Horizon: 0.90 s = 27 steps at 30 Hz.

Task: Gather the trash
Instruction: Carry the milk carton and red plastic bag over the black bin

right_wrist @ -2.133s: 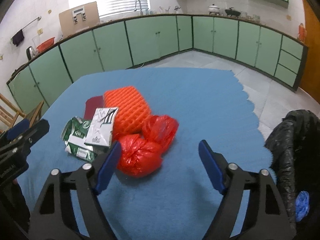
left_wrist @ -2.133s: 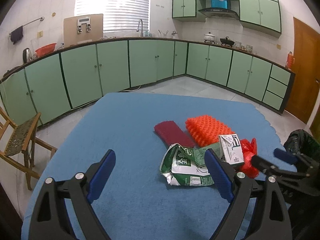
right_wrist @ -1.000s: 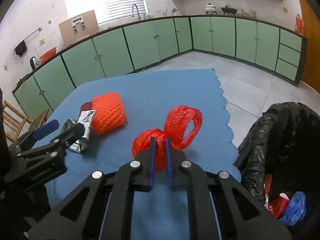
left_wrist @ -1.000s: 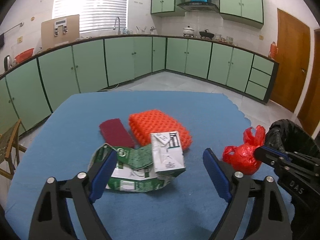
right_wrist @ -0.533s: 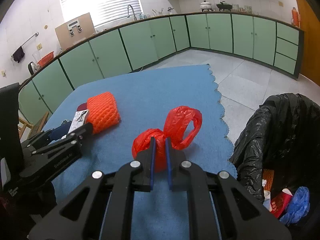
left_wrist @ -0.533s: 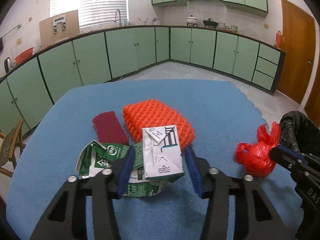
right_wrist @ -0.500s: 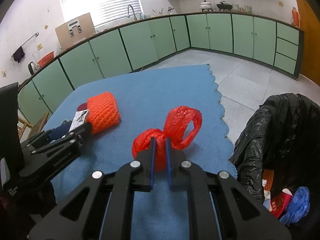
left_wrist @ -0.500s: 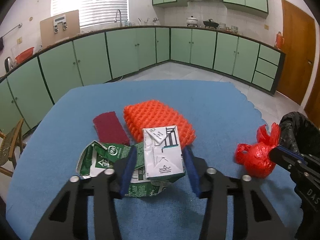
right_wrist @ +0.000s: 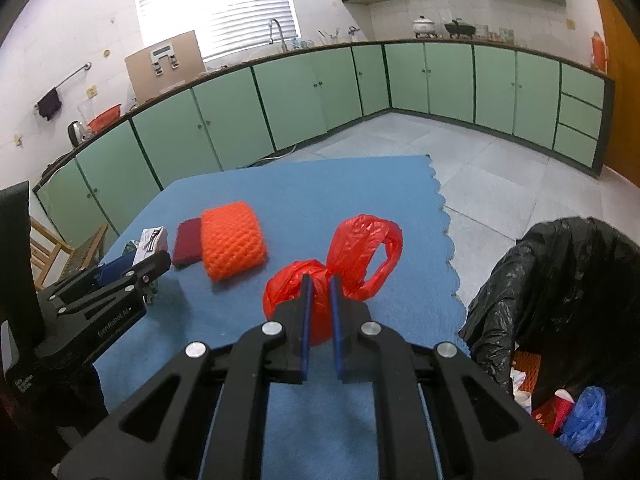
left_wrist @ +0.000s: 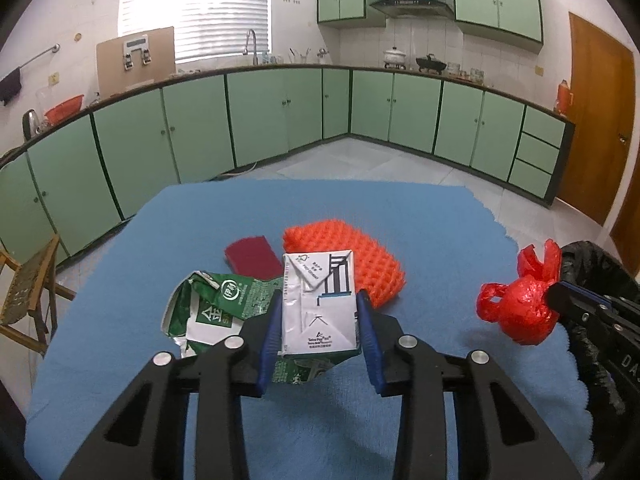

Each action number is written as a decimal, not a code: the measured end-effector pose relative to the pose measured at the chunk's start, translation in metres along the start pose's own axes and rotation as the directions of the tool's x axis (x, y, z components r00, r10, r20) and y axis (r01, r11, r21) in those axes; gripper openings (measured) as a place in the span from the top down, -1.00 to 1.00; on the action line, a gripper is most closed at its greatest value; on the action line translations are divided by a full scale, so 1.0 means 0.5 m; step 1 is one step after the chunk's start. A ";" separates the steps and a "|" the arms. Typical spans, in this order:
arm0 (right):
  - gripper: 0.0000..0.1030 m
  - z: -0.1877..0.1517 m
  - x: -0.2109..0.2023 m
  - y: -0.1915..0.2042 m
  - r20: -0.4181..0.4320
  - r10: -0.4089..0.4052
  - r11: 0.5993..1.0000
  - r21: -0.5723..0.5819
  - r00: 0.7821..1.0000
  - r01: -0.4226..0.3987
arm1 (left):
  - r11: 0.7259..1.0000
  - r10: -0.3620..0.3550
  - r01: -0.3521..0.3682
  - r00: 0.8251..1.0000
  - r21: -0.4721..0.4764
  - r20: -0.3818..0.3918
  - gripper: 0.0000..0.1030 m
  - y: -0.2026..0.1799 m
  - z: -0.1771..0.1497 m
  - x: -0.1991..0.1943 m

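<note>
A: Now that the left tool has just been closing, with both pads pressed on the sides of the white milk carton, counts as a grip; a second back stood wide with the carton lying loose between the fingers

B: Agreed. Looks lifted a little too, off the crumpled green packet, which stays flat on the blue bench

A: And the right tool?

B: Narrow, nearly shut, clamped on the knot of the red plastic bag, same as a second back. Bag up off the bench, loop handles flopping to the right

A: Meaning for the job?

B: Two pieces in hand at once. Black bin bag open just past the bench edge on the right, with scraps already inside, so probably a carry over there next for both

A: Left behind?

B: Orange foam net, dark red pad beside it, and the green packet. Roughly half collected after this drop, by the look of it

A: Risk?

B: Carton held only by its sides near the lower end; could pivot or crush on the swing
</note>
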State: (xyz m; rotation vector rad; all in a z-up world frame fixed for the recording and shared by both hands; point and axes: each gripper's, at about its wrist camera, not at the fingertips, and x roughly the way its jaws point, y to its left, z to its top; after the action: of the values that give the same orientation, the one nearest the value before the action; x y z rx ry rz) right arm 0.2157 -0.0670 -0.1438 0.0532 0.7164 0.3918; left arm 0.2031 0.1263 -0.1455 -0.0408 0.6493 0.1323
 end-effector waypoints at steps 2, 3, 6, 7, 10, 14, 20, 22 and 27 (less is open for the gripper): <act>0.86 0.002 -0.016 0.007 0.011 0.003 1.000 -0.007 1.000 -0.003 | 1.000 -0.002 0.002 1.000 0.000 0.017 0.31 0.001 0.005 -0.021; 0.86 0.006 -0.023 0.010 0.015 0.004 1.000 -0.009 1.000 -0.003 | 1.000 -0.003 0.003 1.000 0.000 0.023 0.31 0.001 0.007 -0.029; 0.87 0.015 -0.052 0.018 0.038 0.009 1.000 -0.012 0.999 -0.009 | 1.000 -0.012 0.012 0.999 -0.001 0.038 0.31 0.000 0.016 -0.056; 0.87 0.018 -0.064 0.020 0.047 0.012 1.000 -0.013 0.999 -0.011 | 1.000 -0.015 0.015 0.999 0.000 0.044 0.31 -0.001 0.019 -0.066; 0.87 0.025 -0.094 0.022 0.073 0.011 1.000 -0.020 0.997 -0.010 | 1.000 -0.030 0.029 0.998 0.007 0.059 0.31 -0.010 0.029 -0.091; 0.87 0.033 -0.136 0.021 0.105 0.010 1.000 -0.010 0.994 -0.009 | 0.998 -0.057 0.056 0.995 0.018 0.083 0.31 -0.028 0.045 -0.125; 0.87 0.032 -0.193 0.009 0.142 -0.015 1.000 -0.002 0.990 0.016 | 0.994 -0.104 0.100 0.989 0.037 0.107 0.31 -0.063 0.056 -0.163; 0.87 0.028 -0.217 0.000 0.156 -0.028 1.000 0.002 0.987 0.028 | 0.992 -0.120 0.116 0.986 0.044 0.112 0.31 -0.073 0.059 -0.171; 0.87 0.024 -0.268 -0.034 0.190 -0.067 0.998 0.022 0.979 0.064 | 0.984 -0.169 0.161 0.977 0.069 0.128 0.31 -0.115 0.066 -0.193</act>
State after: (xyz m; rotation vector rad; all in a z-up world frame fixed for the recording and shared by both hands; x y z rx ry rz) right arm 0.1374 -0.1308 -0.0533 0.0805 0.5307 0.3127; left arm 0.1547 0.0614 -0.0609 -0.0289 0.5134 -0.0446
